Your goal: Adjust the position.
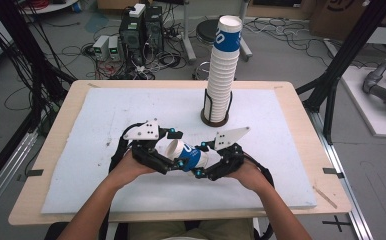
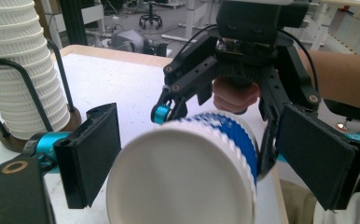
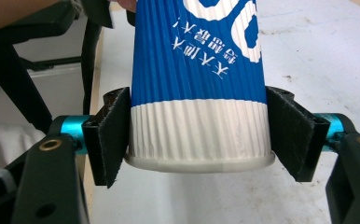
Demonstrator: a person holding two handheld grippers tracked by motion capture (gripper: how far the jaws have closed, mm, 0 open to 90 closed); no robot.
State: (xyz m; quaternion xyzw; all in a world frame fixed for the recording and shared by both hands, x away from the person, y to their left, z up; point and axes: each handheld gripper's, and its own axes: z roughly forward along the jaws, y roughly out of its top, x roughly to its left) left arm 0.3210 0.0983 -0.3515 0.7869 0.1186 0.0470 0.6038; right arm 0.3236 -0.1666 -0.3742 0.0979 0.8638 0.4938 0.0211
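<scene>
Paper, ribbed and thin-walled, makes up the blue-and-white cup (image 1: 188,156), so it is judged light, easily crushed at the mouth and stiffer near the rolled rim and the base. The cup is held on its side above the table (image 1: 106,115), at 6 o'clock from the stack (image 1: 222,75) in its wire holder. The right gripper (image 3: 197,135) is clenched on it, its jaws pressed against the white band just above the rim. The left gripper (image 2: 206,154) is released, its jaws standing apart on either side of the cup's white end without pressing it. A grip on the ribbed band is judged safest, since the corrugation resists slipping; a hard squeeze mid-wall would probably dent it.
</scene>
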